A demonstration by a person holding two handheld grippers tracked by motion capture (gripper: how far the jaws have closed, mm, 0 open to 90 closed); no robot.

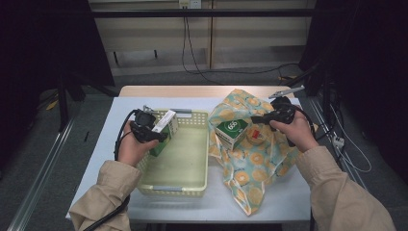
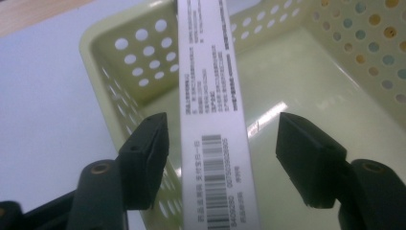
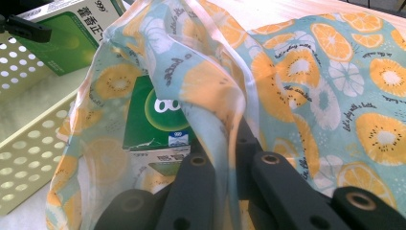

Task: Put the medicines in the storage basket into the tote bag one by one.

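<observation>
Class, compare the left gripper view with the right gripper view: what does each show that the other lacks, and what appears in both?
Left gripper view alone: the barcode and small print on the white side of the green and white carton, which stands between the left gripper's open black jaws, untouched by them.

Right gripper view alone: the right gripper shut on the thin fruit-print cloth bag, and a second green box with a 999 logo inside that bag.

Both: the pale yellow perforated plastic basket and the green and white carton.

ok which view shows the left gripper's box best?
Left gripper view: the box stands between open jaws, barcode readable. High view shows it small, over the basket. Right gripper view catches its green face.
</observation>
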